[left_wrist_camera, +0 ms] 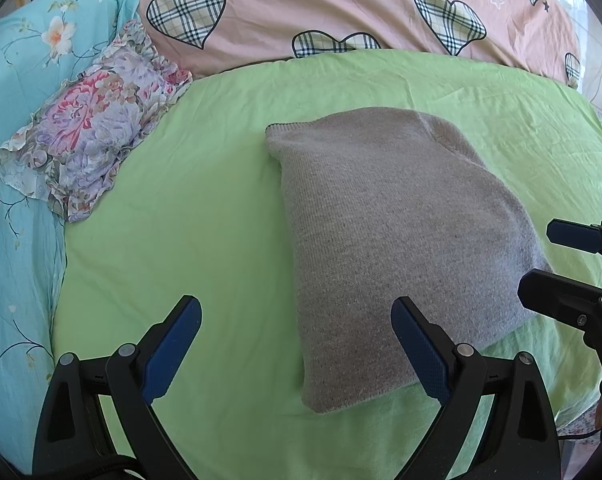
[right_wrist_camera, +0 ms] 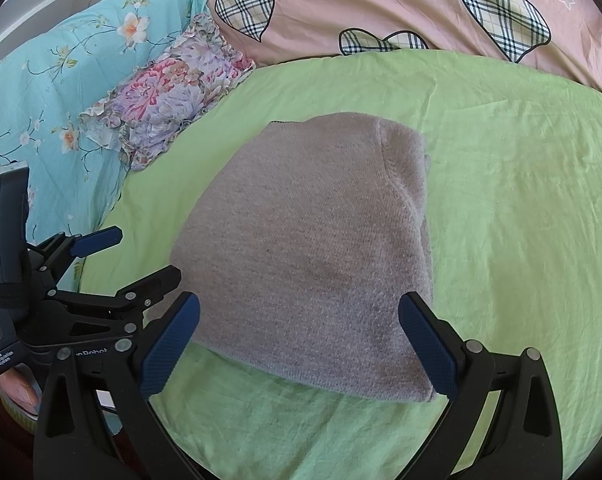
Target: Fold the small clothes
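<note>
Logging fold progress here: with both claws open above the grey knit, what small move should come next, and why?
Probably none beyond pulling back: the grey knit garment already lies as a compact folded stack on the green sheet, and the left claw and right claw both hold nothing.

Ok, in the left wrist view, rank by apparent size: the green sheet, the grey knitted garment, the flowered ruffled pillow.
1. Light green bed sheet
2. Folded grey knitted garment, though it lies nearer the camera
3. Flowered ruffled pillow
</note>
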